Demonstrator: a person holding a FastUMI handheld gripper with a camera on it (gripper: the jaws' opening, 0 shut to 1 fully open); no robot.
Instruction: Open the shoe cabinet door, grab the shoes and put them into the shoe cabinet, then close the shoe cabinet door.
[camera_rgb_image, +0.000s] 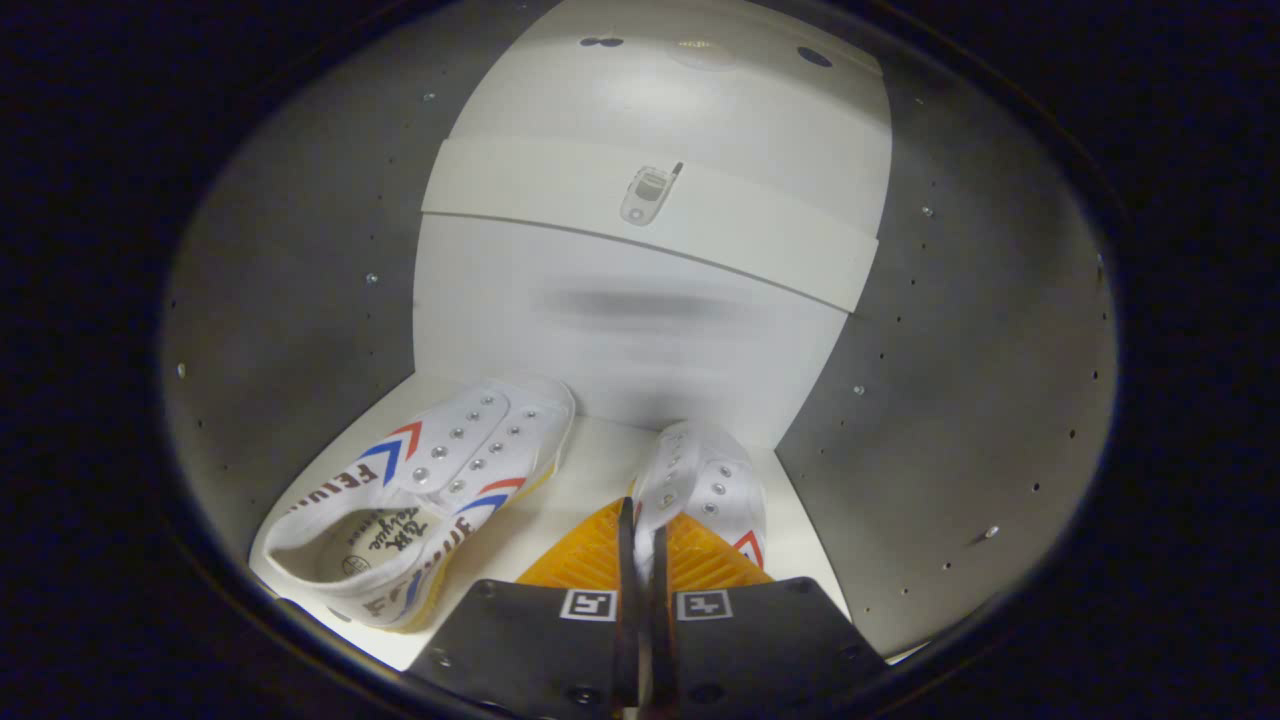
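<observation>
I am looking into the shoe cabinet (630, 330), with its white back panel and grey side walls. A white canvas shoe with red and blue chevrons (420, 490) lies on the cabinet floor at the left, tilted toward the left wall, its opening facing me. The second white shoe (705, 480) points toward the back panel just ahead of the fingers. My gripper (642, 550) is shut on this shoe: a thin strip of its rim is pinched between the two fingers. The heel is hidden behind the fingers.
A white cross rail (560, 195) spans the back panel higher up and carries a small metal fitting (648, 194). Both grey side walls (950, 400) have rows of small holes. A strip of white floor (590, 470) lies between the two shoes.
</observation>
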